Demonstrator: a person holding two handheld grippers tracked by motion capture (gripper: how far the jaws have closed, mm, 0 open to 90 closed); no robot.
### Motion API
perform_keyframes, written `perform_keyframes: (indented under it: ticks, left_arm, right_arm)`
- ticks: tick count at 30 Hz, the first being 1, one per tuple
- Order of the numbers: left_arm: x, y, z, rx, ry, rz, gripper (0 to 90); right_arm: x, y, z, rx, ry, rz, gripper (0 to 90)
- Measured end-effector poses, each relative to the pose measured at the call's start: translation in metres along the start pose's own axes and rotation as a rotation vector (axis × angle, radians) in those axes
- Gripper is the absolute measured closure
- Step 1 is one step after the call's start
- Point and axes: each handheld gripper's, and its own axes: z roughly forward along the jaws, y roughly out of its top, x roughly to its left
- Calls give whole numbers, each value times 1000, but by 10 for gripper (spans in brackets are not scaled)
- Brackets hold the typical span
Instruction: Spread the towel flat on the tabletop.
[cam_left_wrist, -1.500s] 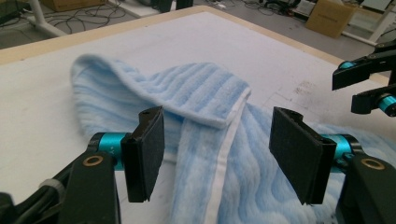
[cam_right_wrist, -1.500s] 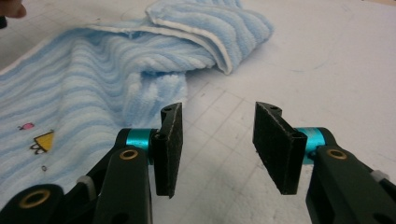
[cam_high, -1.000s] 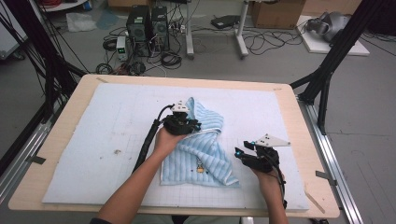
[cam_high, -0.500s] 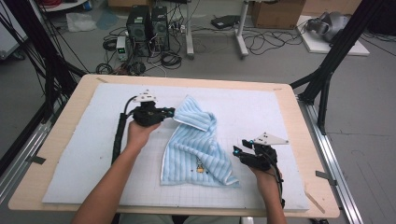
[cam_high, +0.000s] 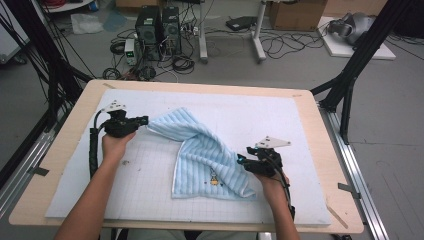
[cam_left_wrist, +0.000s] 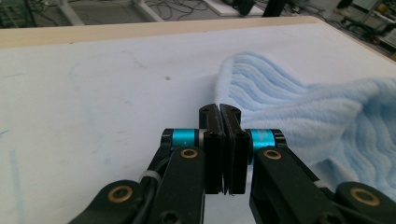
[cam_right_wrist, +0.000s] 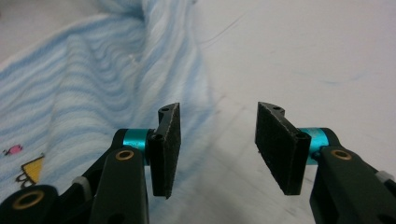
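a cluttered lab floor with computers, cables and boxes lies beyond a wooden desk (cam_high: 60, 150) topped by a white gridded mat (cam_high: 260, 115). on the mat a pale blue striped towel (cam_high: 205, 160) is being pulled open. a second ago it sat bunched near the middle with the left tool on top of it; since then the left tool (cam_high: 145, 120) has carried one corner out toward the left side of the desk, and the cloth has stretched into a long band. in the left gripper view the jaws look pressed together with the towel (cam_left_wrist: 299, 112) lying just to their right; i judge they are clenched on its corner, though the pinch itself is hard to see. the right tool (cam_high: 240, 161) hovers at the towel's near right edge, having barely shifted, its jaws half apart and grasping nothing; in the right gripper view the cloth (cam_right_wrist: 88, 84) lies beside its left jaw.

this looks like the spreading step well begun: one corner is drawn out, the opposite end is still folded over itself.

the towel's long axis now runs diagonally, from the far left corner at the left tool down to the near right, where the small embroidered picture (cam_high: 214, 177) sits.
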Motion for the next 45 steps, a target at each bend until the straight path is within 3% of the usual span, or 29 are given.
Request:
perform_keyframes:
  ticks: [2, 5, 8, 11, 19, 22, 24, 26, 28, 32, 34, 40, 45]
  left_arm:
    - [6, -1, -5, -4, 14, -10, 878]
    - [10, -2, -9, -10, 25, -17, 878]
    - [11, -4, -11, -1, 31, -10, 878]
    - [12, -8, -14, 0, 37, -6, 878]
    - [15, -18, -19, 13, 43, -8, 878]
    - [14, -21, -18, 29, 40, -4, 876]
    - [11, -23, -17, 27, 36, 0, 851]
    - [8, -25, -14, 33, 34, -7, 650]
    - [2, -25, -12, 35, 51, 12, 528]
    - [-6, -21, -13, -11, 48, 40, 465]
    - [-6, -20, -15, -37, 34, 30, 447]
    - [-9, -28, -19, -70, 8, 32, 370]
    - [-14, -33, -19, -93, -2, 50, 325]
  right_arm:
    - [9, 1, 13, 53, 46, -21, 524]
    - [19, 0, 27, 129, 65, -49, 641]
    - [23, 0, 25, 122, 95, -71, 836]
    - [30, -1, 19, 128, 129, -116, 852]
    - [45, -13, 1, 110, 295, -161, 851]
    - [48, -11, -1, 102, 323, -184, 820]
    - [46, -6, -2, 69, 318, -164, 710]
    - [39, 3, -2, -6, 308, -107, 638]
    - [34, 12, -1, -44, 269, -83, 638]
    - [23, 36, 13, -81, 173, -55, 600]
    - [18, 47, 25, -79, 143, -53, 580]
    - [10, 74, 69, -4, 65, -74, 606]
    - [3, 88, 103, 36, 76, -81, 560]
